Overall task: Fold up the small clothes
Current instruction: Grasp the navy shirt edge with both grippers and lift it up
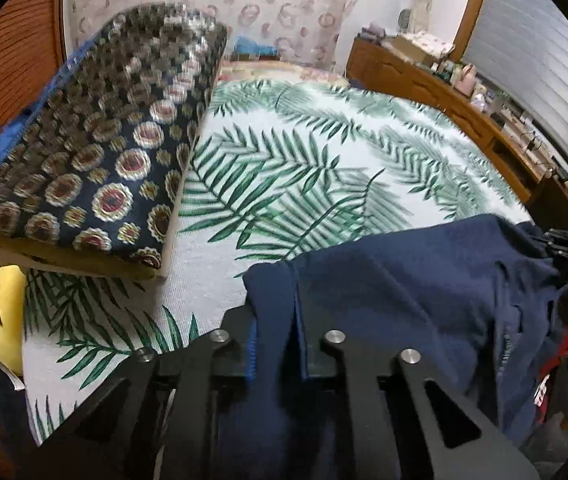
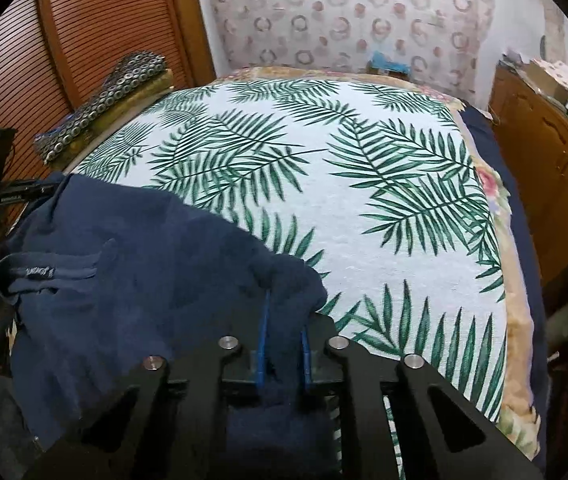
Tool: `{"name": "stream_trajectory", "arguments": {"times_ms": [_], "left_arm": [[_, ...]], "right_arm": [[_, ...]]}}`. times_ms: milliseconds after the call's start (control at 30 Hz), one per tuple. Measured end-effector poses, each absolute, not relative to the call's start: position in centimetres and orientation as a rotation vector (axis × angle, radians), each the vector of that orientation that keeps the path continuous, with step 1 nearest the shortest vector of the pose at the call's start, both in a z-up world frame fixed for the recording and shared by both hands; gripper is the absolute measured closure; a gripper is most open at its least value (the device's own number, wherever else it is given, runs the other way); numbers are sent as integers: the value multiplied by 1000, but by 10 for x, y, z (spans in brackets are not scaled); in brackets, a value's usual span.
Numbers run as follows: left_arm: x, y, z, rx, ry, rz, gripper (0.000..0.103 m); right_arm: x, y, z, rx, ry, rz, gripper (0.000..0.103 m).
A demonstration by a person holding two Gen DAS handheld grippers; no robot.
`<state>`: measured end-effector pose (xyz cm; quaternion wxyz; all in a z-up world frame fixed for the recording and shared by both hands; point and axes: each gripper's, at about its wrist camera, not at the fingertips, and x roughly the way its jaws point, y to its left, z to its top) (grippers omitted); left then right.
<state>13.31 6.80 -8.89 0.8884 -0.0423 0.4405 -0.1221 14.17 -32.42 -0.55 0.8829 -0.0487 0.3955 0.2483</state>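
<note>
Palm-print bed (image 2: 363,208), louvered wardrobe (image 2: 96,40), wooden dresser (image 1: 423,80).

Both hand-held grippers, left (image 1: 276,344) and right (image 2: 284,344), clamp tight (angled downward).

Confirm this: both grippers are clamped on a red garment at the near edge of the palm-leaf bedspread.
Wrong colour: the garment is navy blue, as the right wrist view shows. The left gripper and right gripper are both clamped on it at the bedspread's near edge.

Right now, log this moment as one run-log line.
stage: garment gripped | left gripper: shut on navy garment | right gripper: shut on navy garment | surface: leaf-print cover | fold: not yet made
</note>
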Motion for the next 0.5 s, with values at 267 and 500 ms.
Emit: {"name": "stream_trajectory", "arguments": {"times_ms": [267, 500], "left_arm": [[72, 65, -5, -156, 656, -326, 90], [9, 60, 66, -151, 452, -358, 91]], "right_arm": [[92, -343, 45, -31, 662, 548, 94], [33, -358, 104, -40, 535, 522, 95]]}}
